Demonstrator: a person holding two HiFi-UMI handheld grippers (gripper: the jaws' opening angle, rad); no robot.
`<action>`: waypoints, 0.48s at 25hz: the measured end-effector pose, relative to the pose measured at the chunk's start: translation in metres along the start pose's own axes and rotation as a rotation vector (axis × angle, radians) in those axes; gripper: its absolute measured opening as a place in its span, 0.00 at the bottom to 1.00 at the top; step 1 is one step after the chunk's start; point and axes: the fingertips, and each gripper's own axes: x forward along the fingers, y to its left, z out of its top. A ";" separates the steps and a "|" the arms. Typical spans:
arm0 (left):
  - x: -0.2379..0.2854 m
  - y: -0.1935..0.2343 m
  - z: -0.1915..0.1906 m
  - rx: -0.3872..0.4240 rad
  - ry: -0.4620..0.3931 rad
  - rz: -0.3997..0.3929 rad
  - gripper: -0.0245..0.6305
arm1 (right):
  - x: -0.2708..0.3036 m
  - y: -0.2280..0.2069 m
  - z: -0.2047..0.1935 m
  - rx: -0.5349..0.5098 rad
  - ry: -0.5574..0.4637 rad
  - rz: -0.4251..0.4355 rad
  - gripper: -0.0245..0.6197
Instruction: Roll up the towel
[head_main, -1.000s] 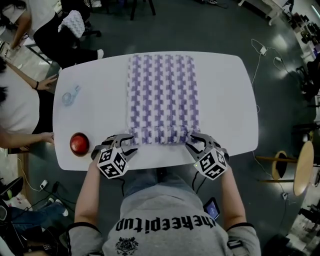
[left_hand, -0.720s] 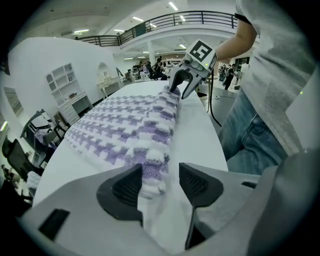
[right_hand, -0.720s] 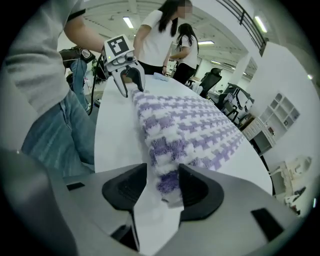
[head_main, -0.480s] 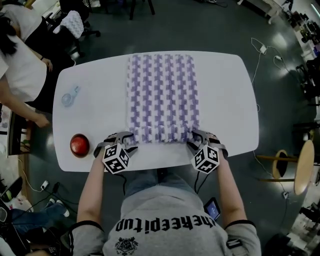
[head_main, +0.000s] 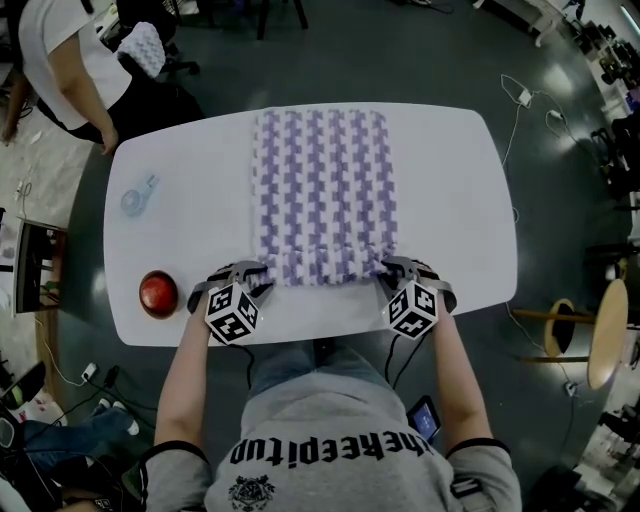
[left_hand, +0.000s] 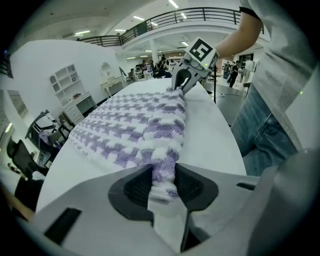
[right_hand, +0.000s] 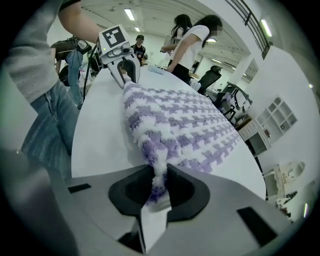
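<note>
A purple and white checked towel (head_main: 325, 190) lies flat along the middle of the white table (head_main: 450, 200), its near edge slightly bunched. My left gripper (head_main: 262, 283) is at the towel's near left corner; its jaws have just been closing and now pinch that corner (left_hand: 162, 172). My right gripper (head_main: 384, 273) is at the near right corner; its jaws have just been closing too and now squeeze the fluffy edge (right_hand: 157, 177). Each gripper view shows the other gripper (left_hand: 181, 82) (right_hand: 125, 75) at the far end of the same towel edge.
A red apple (head_main: 158, 291) sits near the table's front left corner. A clear small object (head_main: 138, 192) lies at the far left. A person (head_main: 75, 60) stands beyond the table's left end. A round wooden stool (head_main: 600, 335) stands to the right.
Both grippers have drawn inward onto the towel's near corners and sunk a little, and their jaws have come together on the fabric. The person at the left has moved farther away.
</note>
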 end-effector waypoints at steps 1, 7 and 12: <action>-0.001 0.000 0.000 -0.008 0.000 -0.006 0.23 | -0.001 0.002 0.000 0.002 0.002 0.007 0.14; -0.003 -0.012 0.001 -0.009 0.015 -0.054 0.20 | -0.009 0.015 -0.007 0.019 0.005 0.054 0.12; -0.012 -0.037 -0.004 -0.013 0.018 -0.110 0.20 | -0.021 0.040 -0.011 0.043 0.012 0.118 0.12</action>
